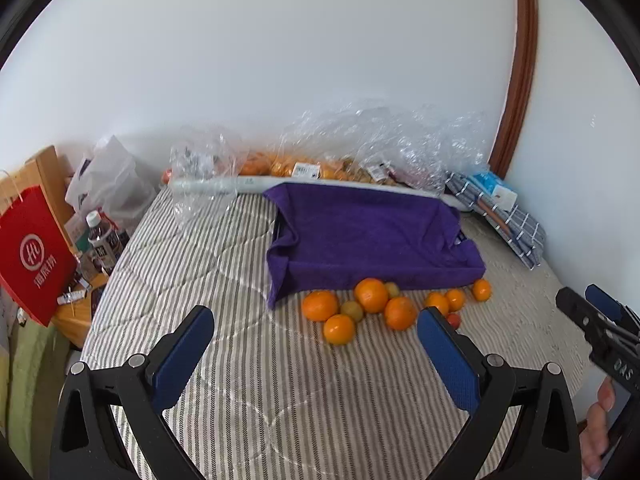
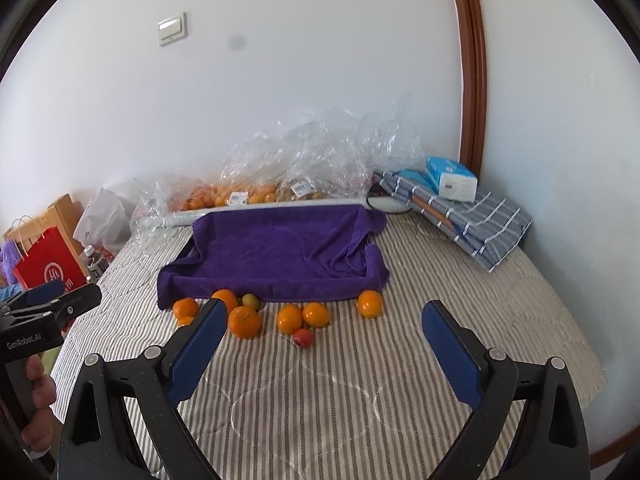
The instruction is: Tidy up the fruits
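**Two open claws over a bed with loose fruit**

At the bottom of the left wrist picture, the left black gripper with blue pads point(image 1: 314, 330) is spread wide and holds nothing. At the bottom of the right wrist picture, the right black gripper with blue pads point(image 2: 324, 322) is wide too, with nothing between its pads. Both hang over the grey and white striped bed cover point(image 1: 240, 360).

A little farther up, near the middle of each picture, the round orange fruits point(image 1: 371, 294) lie in a loose bunch on the cover. Some touch each other. Two small yellow-green fruits point(image 1: 352, 309) sit among them. One small red fruit point(image 2: 303, 337) lies nearest, just below the oranges.

Right behind the fruit is the tray covered with a purple towel point(image 1: 372, 236). The fruit lies along its near edge, outside it.

Farther back, against the white wall point(image 1: 280, 80), stand crinkly clear plastic bags with more oranges inside point(image 1: 280, 166). At the right lies a folded blue checked cloth point(image 2: 480, 220) with a blue and white tissue pack point(image 2: 452, 180) on it. At the far left is a red paper bag point(image 1: 34, 252).
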Available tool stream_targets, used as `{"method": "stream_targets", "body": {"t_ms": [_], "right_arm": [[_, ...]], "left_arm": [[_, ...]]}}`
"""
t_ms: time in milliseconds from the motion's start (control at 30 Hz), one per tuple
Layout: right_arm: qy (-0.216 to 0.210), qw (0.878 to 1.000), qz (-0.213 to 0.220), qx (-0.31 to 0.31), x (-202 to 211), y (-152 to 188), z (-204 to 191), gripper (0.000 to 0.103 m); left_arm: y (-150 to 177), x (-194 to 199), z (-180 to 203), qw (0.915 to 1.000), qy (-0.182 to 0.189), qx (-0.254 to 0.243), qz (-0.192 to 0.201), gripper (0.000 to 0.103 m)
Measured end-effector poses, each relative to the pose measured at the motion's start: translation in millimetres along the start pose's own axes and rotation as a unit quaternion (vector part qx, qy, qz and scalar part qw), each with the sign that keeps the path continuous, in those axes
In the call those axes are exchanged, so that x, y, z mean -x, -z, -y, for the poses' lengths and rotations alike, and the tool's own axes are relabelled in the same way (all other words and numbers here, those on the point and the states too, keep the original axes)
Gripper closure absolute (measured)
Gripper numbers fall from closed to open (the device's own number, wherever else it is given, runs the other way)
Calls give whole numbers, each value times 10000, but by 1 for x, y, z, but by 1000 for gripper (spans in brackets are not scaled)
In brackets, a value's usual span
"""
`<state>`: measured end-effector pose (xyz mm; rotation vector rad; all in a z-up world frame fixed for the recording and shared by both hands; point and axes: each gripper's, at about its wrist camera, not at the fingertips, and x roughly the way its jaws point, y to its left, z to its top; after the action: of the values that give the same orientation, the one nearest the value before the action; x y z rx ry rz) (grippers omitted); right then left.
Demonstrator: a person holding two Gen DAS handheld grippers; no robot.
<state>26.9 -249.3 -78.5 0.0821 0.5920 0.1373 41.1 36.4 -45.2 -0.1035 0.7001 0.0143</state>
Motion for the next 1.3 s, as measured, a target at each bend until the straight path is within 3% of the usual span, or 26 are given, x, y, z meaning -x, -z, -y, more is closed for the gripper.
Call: {"method": "stream_targets", "body": {"t_ms": [67,233,500,800,1167,1300], "right_arm": [[203,9997,-31,-107,-12,3,2,19],[-172,9984,-500,-180,-53,13,2,19],[-62,9937,-1110,-100,-118,39,-3,24],[-137,9903,-1378,89,-149,54,-13,33],[-112,9894,-1420,299,-172,47,-27,42],[-28,9897,-1379,379,-175,45,-31,58]], "left_arm": [[4,-13,-8,9999,-5,63,-124,1],[9,-42,-24,9993,68,178,-327,7],[17,-90,-41,9978,36,116,-658,7],[30,-125,-53,9943,321,178,-998,7],[36,-140,-55,9937,545,203,-953,7],[36,-139,-54,9940,605,208,-887,7]]}}
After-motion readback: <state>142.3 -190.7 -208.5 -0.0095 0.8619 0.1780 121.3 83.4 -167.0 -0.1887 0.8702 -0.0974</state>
